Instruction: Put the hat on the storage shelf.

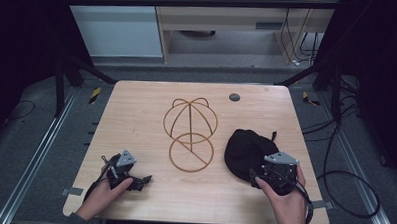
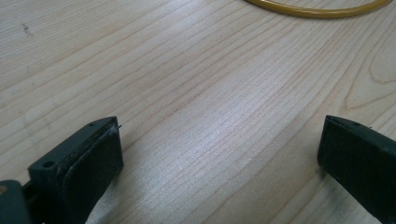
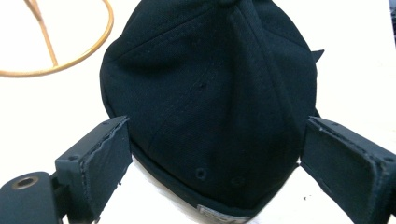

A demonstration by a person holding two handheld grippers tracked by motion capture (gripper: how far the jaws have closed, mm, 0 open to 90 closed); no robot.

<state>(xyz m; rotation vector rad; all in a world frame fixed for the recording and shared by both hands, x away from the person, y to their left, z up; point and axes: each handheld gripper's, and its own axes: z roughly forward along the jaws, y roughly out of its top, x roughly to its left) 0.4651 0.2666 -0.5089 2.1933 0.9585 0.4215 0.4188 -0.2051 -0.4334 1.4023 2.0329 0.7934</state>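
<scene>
**Right jaws wide around the black cap**

On the left, the left hand-held gripper [image 1: 145, 179] lay low on the tabletop [image 1: 136, 115], jaws spread wide over bare wood, gripping nothing. In the middle stood the wire hat stand [image 1: 190, 134], its hoop base flat on the wood. Over to the right, the black cap [image 3: 210, 93] sat just beside that stand, and the right hand-held gripper [image 3: 215, 158] was open, one jaw on either side of the cap's near edge.
</scene>
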